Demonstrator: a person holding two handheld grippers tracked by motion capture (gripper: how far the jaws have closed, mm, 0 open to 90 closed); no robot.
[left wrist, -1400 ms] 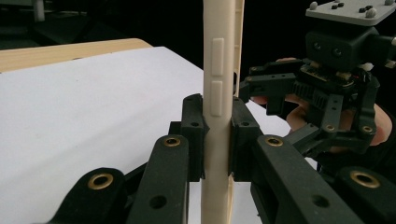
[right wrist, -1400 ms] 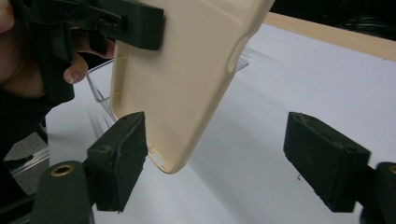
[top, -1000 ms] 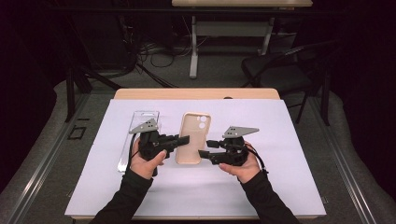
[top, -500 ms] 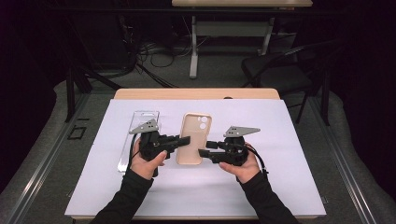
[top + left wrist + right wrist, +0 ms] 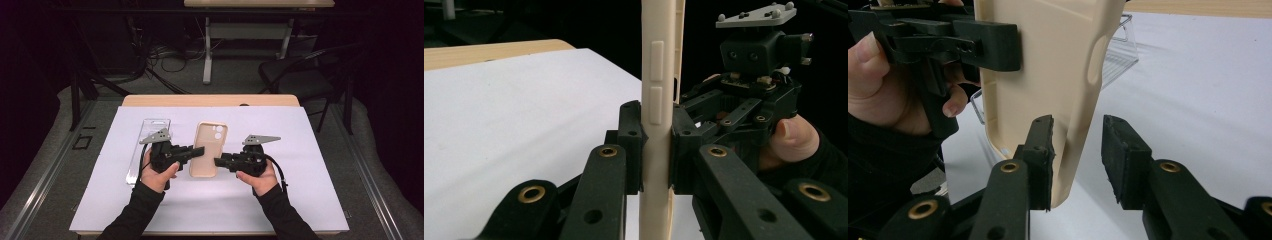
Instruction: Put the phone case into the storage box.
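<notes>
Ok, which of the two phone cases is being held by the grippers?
The beige case, in the middle of the white mat. The left gripper pinches its edge. The clear case lies untouched farther left.

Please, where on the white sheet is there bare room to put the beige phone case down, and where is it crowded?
Free: the white sheet right of the right gripper, up to its right edge, and the strip between the forearms and the near edge. Crowded: the middle, where the left gripper clamps the beige phone case, and the left, where the clear case lies.
</notes>
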